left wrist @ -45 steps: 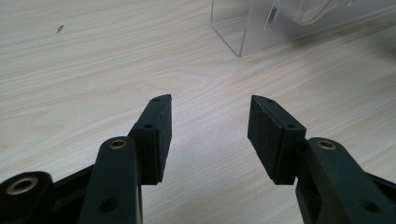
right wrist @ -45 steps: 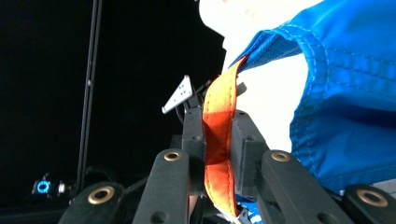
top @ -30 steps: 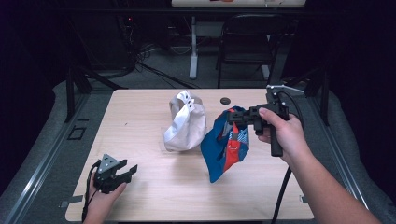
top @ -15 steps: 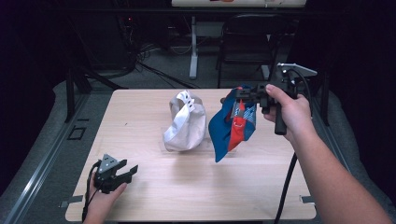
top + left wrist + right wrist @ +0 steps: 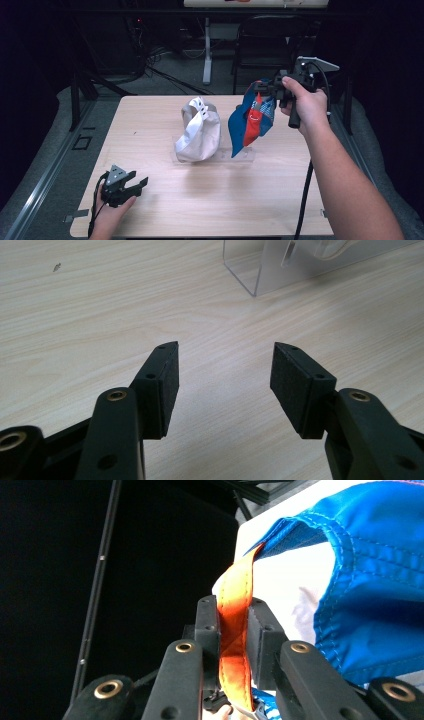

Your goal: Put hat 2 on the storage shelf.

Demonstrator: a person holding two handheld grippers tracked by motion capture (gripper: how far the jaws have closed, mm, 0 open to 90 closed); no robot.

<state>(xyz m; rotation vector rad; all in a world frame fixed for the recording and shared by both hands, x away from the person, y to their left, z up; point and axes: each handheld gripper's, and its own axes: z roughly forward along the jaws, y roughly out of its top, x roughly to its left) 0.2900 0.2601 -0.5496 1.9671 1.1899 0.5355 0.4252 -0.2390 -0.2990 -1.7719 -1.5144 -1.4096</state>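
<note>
My right gripper [image 5: 260, 89] is shut on the orange strap [image 5: 235, 595] of a blue and red bag [image 5: 250, 120], which hangs above the table's far right. The strap is pinched flat between the pads, with blue fabric [image 5: 370, 580] to the right of it. A whitish bag [image 5: 200, 132] stands at the table's middle on a clear plastic stand [image 5: 240, 155]. At the near left corner my left gripper [image 5: 137, 184] rests low over the wood. Its jaws [image 5: 223, 375] have just been opening and hold nothing. A corner of the clear stand [image 5: 260, 270] lies ahead of them.
The pale wooden table [image 5: 150, 125] has bare room on its left and front. The person's right forearm [image 5: 345, 190] crosses the right side. A dark chair [image 5: 265, 40] and floor cables lie beyond the far edge.
The right gripper has risen and moved toward the far right, lifting the blue bag off the table surface. The left hand has stayed put.
</note>
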